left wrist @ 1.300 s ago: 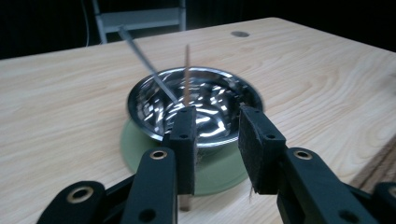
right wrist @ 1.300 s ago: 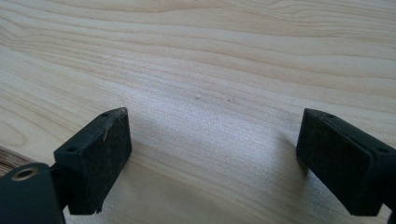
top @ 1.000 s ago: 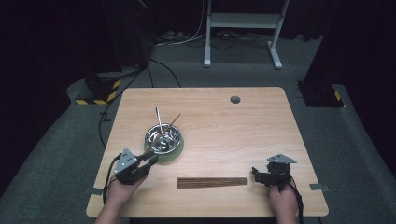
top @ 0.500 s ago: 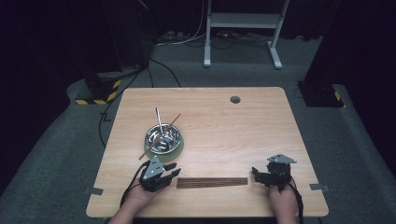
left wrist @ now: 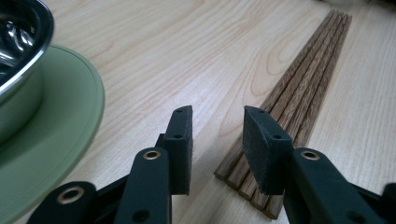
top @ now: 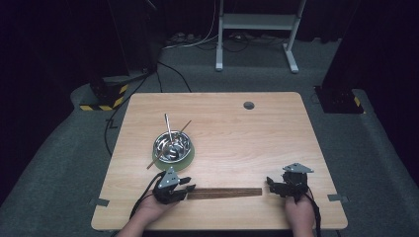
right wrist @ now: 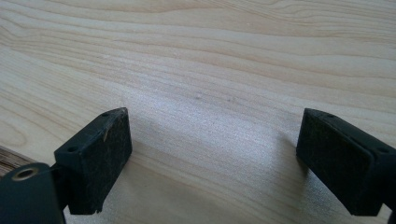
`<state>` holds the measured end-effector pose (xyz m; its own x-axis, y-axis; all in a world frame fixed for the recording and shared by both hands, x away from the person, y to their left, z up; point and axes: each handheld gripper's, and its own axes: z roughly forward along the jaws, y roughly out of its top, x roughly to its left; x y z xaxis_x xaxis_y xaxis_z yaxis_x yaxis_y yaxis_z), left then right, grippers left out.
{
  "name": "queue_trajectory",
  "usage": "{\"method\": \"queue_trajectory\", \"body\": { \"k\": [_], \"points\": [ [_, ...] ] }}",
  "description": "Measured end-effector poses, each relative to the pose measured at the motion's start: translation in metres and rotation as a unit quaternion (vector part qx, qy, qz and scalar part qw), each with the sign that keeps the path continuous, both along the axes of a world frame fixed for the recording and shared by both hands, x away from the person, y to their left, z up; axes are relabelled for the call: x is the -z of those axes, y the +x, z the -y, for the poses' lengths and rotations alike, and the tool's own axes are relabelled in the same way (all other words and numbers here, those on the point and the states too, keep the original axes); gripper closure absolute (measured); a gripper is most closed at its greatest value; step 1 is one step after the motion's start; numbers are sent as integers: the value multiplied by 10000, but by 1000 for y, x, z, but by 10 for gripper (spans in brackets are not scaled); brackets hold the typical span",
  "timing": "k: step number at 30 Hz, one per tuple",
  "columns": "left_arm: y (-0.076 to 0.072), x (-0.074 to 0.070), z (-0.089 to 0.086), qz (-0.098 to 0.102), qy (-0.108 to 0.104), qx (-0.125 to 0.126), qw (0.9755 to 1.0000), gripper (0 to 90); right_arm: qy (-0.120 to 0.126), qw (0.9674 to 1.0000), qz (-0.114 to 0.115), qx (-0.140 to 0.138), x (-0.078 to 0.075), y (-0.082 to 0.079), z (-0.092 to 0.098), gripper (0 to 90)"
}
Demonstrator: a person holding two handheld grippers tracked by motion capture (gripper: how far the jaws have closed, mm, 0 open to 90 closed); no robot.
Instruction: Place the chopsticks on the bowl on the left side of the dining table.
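Observation:
A flat row of several dark wooden chopsticks (top: 225, 193) lies near the table's front edge. My left gripper (top: 189, 188) is at the row's left end, open. In the left gripper view the chopsticks (left wrist: 303, 88) run away to the upper right, their near ends beside and under the right jaw of the left gripper (left wrist: 217, 140). Nothing is between the jaws. My right gripper (top: 270, 182) sits just past the row's right end. It is wide open over bare wood in the right gripper view (right wrist: 212, 154), with a chopstick tip (right wrist: 8, 161) at the left edge.
A steel bowl (top: 172, 144) on a green plate (top: 190, 154) stands behind the left gripper, with a metal utensil and a chopstick leaning in it. The bowl (left wrist: 16, 56) and plate (left wrist: 60, 135) are close on the left. A cable hole (top: 248, 105) is at the back.
My left gripper has moved right along the front edge, up to the left end of the chopstick row. The right gripper has stayed put.

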<state>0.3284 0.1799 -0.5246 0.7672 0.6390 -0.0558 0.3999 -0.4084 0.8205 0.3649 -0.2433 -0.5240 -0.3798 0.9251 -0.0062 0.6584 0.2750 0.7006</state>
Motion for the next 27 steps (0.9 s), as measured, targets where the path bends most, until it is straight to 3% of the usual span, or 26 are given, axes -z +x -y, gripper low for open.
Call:
{"method": "queue_trajectory", "body": {
  "k": [6, 12, 18, 23, 27],
  "points": [
    [1, 0, -1, -19, 27, -11, 10000, 633, -5, 10000, 3, 2, 0, 0, 0, 98],
    [1, 1, 3, -40, 198, -20, 9998, 633, -19, 10000, 12, -11, 0, 0, 0, 99],
    [2, 1, 2, -61, 199, -48, 9998, 641, -20, 10000, 12, -14, 0, 0, 0, 100],
    [3, 1, 2, -44, 193, -229, 9995, 651, -19, 10000, 13, -12, 0, 0, 0, 100],
    [6, 1, -2, -38, 398, -514, 9979, 657, -20, 10000, 12, -13, 0, 0, 0, 100]
  ]
}}
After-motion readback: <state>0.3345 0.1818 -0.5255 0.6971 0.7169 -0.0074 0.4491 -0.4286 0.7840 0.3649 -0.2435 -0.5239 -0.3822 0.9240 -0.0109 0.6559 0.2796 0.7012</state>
